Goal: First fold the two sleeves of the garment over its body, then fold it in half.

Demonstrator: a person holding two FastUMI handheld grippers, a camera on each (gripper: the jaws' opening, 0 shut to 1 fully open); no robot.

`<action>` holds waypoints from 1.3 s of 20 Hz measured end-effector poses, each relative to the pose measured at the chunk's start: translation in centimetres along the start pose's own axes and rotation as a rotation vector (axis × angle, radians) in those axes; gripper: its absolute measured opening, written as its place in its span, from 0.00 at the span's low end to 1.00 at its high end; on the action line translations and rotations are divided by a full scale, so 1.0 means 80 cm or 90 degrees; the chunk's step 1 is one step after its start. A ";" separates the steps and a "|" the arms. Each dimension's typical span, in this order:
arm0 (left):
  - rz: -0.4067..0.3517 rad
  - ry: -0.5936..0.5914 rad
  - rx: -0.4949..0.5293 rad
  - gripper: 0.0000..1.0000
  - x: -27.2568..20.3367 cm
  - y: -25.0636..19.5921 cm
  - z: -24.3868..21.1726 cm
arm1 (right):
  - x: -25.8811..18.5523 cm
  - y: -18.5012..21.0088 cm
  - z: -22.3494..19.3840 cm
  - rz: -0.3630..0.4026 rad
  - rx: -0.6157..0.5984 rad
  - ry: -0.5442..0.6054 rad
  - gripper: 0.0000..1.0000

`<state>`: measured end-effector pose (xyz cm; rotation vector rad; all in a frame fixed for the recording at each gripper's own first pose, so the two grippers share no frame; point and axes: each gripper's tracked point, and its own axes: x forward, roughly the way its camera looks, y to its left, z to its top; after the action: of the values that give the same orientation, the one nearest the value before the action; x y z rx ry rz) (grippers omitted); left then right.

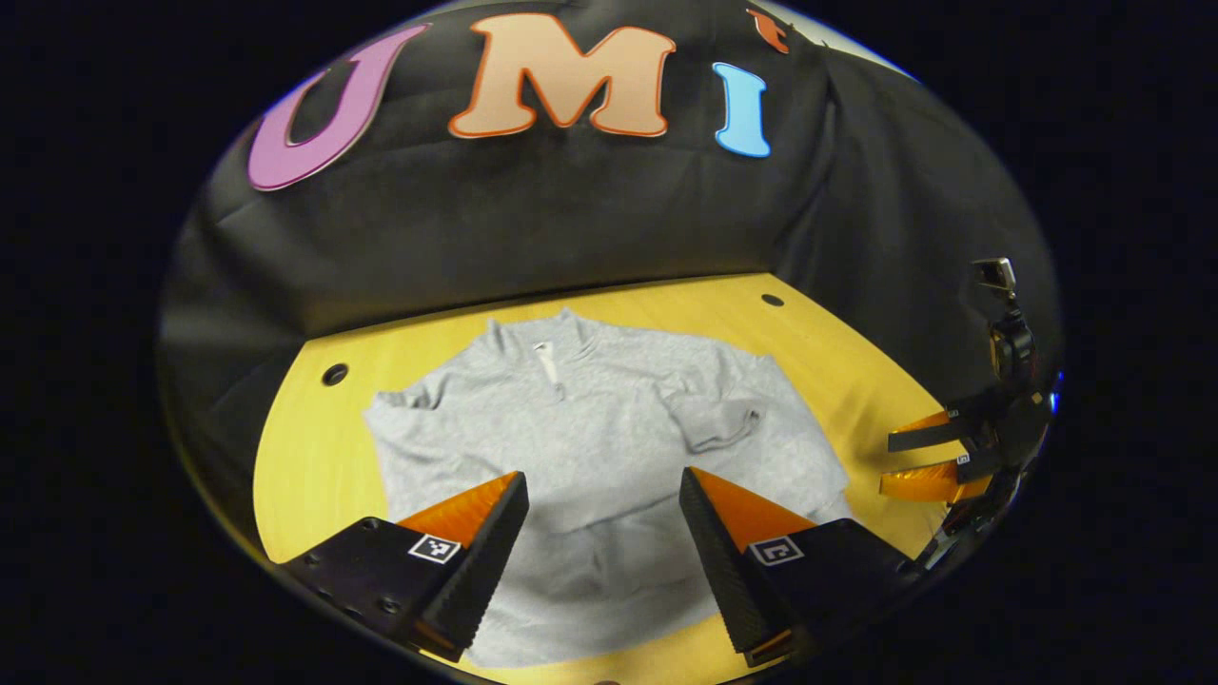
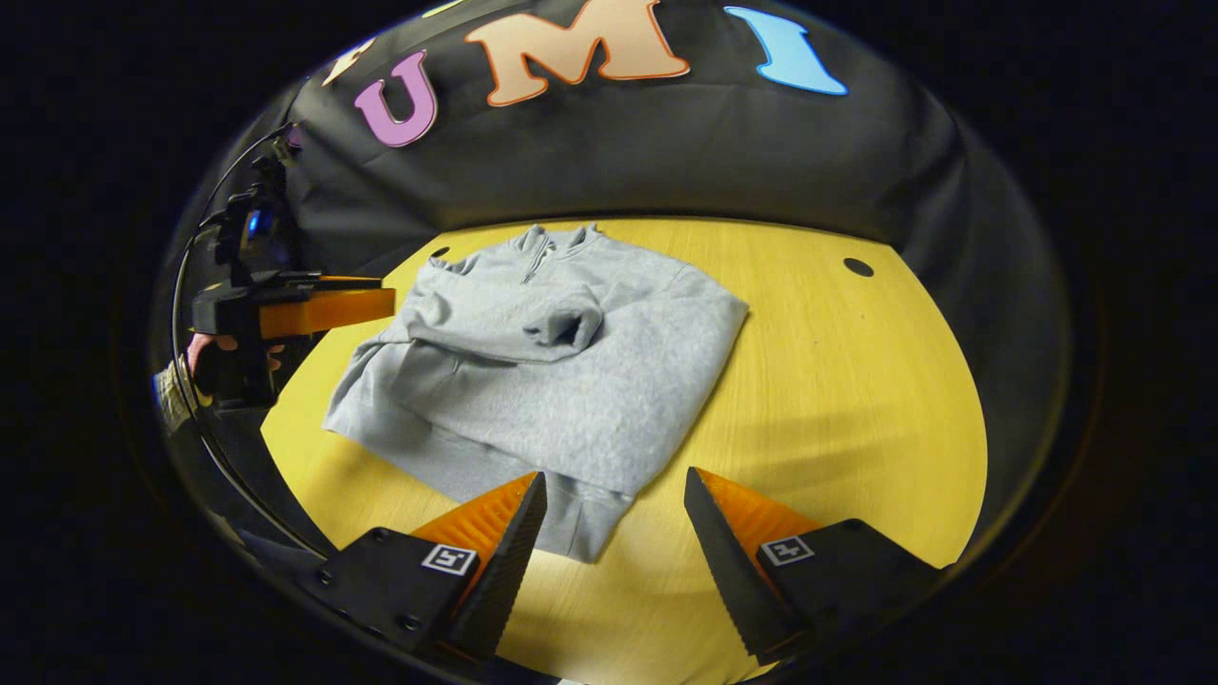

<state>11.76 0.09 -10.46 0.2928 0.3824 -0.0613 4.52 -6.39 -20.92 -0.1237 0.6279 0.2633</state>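
A grey zip-neck sweatshirt (image 1: 590, 419) lies flat on the yellow table (image 1: 314, 457), collar toward the back wall. Both sleeves are folded in over its body; one cuff (image 1: 723, 423) rests on the chest. My left gripper (image 1: 602, 476) hovers open over the lower body of the garment, holding nothing. In the right gripper view the sweatshirt (image 2: 571, 381) lies left of centre, with its cuff (image 2: 571, 328) on top. My right gripper (image 2: 615, 476) is open above the near hem corner. The right gripper (image 1: 904, 461) is also seen off the garment's right side, fingers apart.
The table top (image 2: 856, 400) stretches bare to the right of the garment. Small round holes (image 1: 334, 373) (image 2: 857, 267) sit near its back corners. Black cloth walls close the back and sides. A hand holds the left gripper (image 2: 381, 303) at the table's left edge.
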 end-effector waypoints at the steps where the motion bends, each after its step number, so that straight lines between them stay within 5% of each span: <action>1: 0.011 0.011 -0.005 0.93 -0.015 0.016 -0.018 | 0.004 0.009 -0.008 0.005 -0.001 0.008 0.93; 11: 0.082 0.108 -0.096 0.94 -0.088 0.070 -0.165 | 0.035 0.042 -0.056 -0.024 0.025 0.058 0.93; 19: 0.073 0.156 -0.124 0.94 -0.068 0.073 -0.206 | 0.050 0.057 -0.075 -0.071 0.004 0.076 0.93; 20: 0.079 0.154 -0.115 0.94 -0.066 0.077 -0.204 | 0.050 0.057 -0.075 -0.076 0.001 0.077 0.85; 24: 0.097 0.161 -0.095 0.92 -0.068 0.083 -0.206 | 0.053 0.053 -0.076 -0.096 -0.011 0.081 0.93; 26: 0.102 0.164 -0.101 0.92 -0.064 0.083 -0.208 | 0.053 0.052 -0.077 -0.109 -0.024 0.081 0.86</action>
<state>1.78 11.33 -21.52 0.1734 0.6145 0.1648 3.20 -2.74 -28.51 -0.2312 0.7348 0.1023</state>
